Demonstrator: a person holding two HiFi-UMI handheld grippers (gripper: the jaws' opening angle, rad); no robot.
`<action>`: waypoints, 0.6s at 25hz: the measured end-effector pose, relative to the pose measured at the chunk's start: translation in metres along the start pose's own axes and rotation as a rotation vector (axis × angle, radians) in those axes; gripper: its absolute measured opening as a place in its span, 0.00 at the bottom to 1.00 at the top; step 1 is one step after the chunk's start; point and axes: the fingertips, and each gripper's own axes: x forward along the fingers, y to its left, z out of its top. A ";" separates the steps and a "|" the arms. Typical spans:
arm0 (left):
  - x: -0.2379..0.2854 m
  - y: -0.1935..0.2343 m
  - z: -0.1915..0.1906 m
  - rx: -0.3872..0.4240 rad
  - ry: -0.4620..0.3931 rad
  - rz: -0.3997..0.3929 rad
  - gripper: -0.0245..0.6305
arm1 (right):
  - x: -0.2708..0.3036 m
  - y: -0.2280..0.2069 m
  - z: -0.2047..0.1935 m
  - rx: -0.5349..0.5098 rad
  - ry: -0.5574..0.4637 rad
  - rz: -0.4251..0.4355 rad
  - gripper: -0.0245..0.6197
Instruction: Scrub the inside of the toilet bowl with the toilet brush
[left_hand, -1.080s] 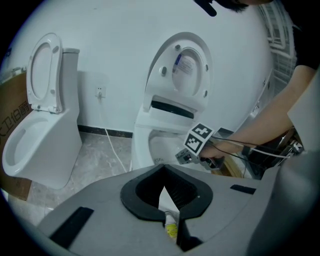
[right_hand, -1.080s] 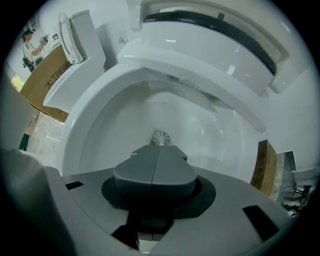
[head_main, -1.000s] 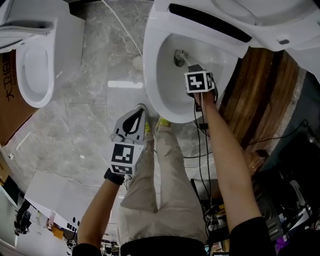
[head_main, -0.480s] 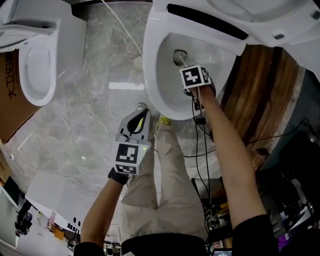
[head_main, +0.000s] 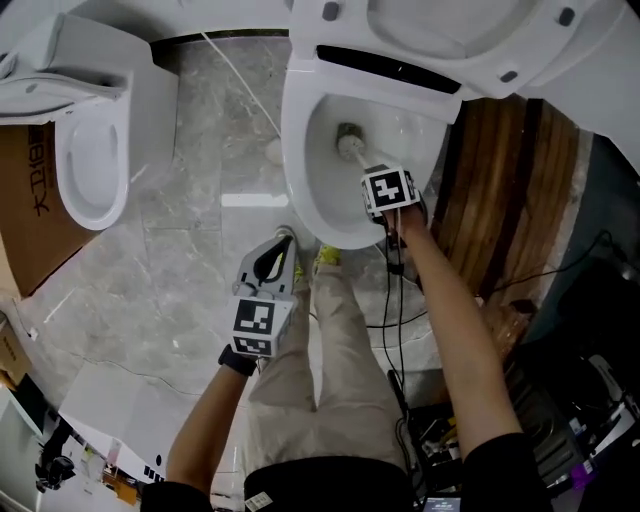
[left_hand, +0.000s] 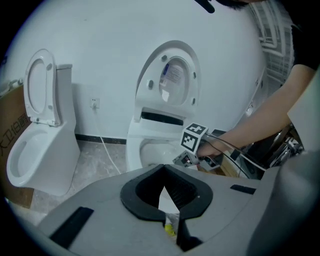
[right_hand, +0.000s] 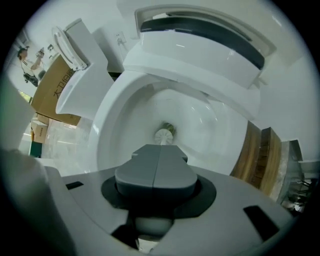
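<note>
The white toilet bowl (head_main: 300, 190) stands open at the top centre of the head view, its lid (head_main: 440, 30) raised. My right gripper (head_main: 374, 172) reaches in over the near rim, shut on the handle of the toilet brush. The brush's head (head_main: 347, 144) rests at the drain in the bottom of the bowl. In the right gripper view the closed jaws hide the handle, and the brush head (right_hand: 163, 134) shows just past my right gripper (right_hand: 158, 148). My left gripper (head_main: 270, 250) hangs over the floor by the bowl's near left side, shut and holding nothing.
A second white toilet (head_main: 95, 160) stands at the left beside a cardboard box (head_main: 30, 210). A wooden panel (head_main: 500, 190) lies right of the bowl. Black cables (head_main: 400, 300) trail near the person's legs (head_main: 330, 380). A white hose (head_main: 245, 70) crosses the grey marble floor (head_main: 190, 260).
The head view has tipped, so the whole scene sits lower in the picture. The right gripper and brush stay in the bowl, a little further left. The left gripper has hardly moved.
</note>
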 end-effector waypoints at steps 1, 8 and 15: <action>-0.006 -0.002 0.008 0.007 -0.005 0.000 0.06 | -0.012 -0.001 -0.005 -0.005 0.006 -0.003 0.29; -0.056 -0.023 0.076 0.050 -0.057 -0.011 0.06 | -0.111 0.028 -0.060 0.037 -0.024 0.115 0.29; -0.134 -0.060 0.145 0.129 -0.119 -0.051 0.06 | -0.271 0.038 -0.072 0.131 -0.333 0.099 0.29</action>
